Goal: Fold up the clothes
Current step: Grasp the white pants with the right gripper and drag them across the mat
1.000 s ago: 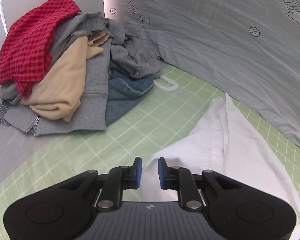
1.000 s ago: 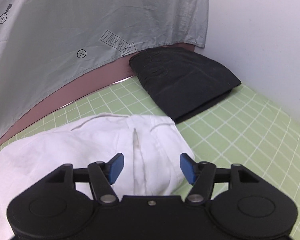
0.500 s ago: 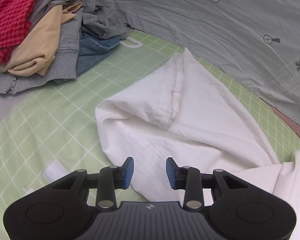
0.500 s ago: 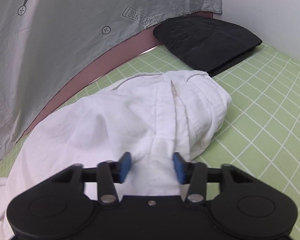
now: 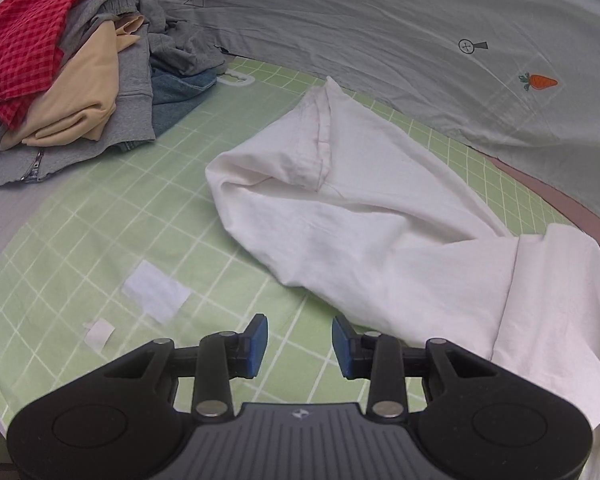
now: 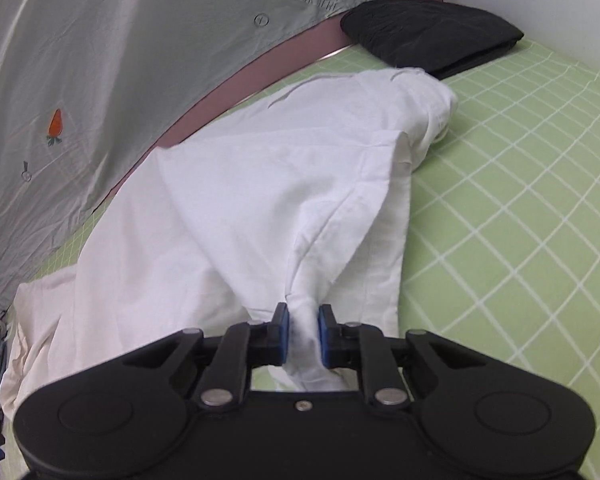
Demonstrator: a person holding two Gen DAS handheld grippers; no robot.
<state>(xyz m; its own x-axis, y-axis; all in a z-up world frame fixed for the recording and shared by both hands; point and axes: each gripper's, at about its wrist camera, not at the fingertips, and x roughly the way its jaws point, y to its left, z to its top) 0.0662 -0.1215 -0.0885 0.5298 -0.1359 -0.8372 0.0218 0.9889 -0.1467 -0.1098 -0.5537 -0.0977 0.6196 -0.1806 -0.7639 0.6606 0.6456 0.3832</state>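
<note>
Right gripper (image 6: 303, 334) has its blue pads pinched tight on a bunched wad of the white garment (image 6: 260, 184), so the cloth fans out from the jaws in a tented ridge. Left gripper (image 5: 299, 344) is holding nothing, jaws spread well apart, hovering over bare green grid mat (image 5: 100, 216) just short of the garment's near edge.

Looks like a spread-or-fold step on this piece. To do it well I'd guess the left needs to take an edge or corner rather than a lump, opposite the right's hold, so the fabric can be tensioned flat. The right's wad is thick, which could drag wrinkles into any fold.

The garment lies on the mat between the pile of mixed clothes (image 5: 68, 68) at the left and a neatly folded black garment (image 6: 432, 36) at the far right. Its long axis runs roughly left to right along the grey printed sheet (image 5: 380, 32) behind it, with a seamed, cuff-like end (image 5: 320, 136) pointing toward the pile. Can't tell what kind of garment it is.
</note>
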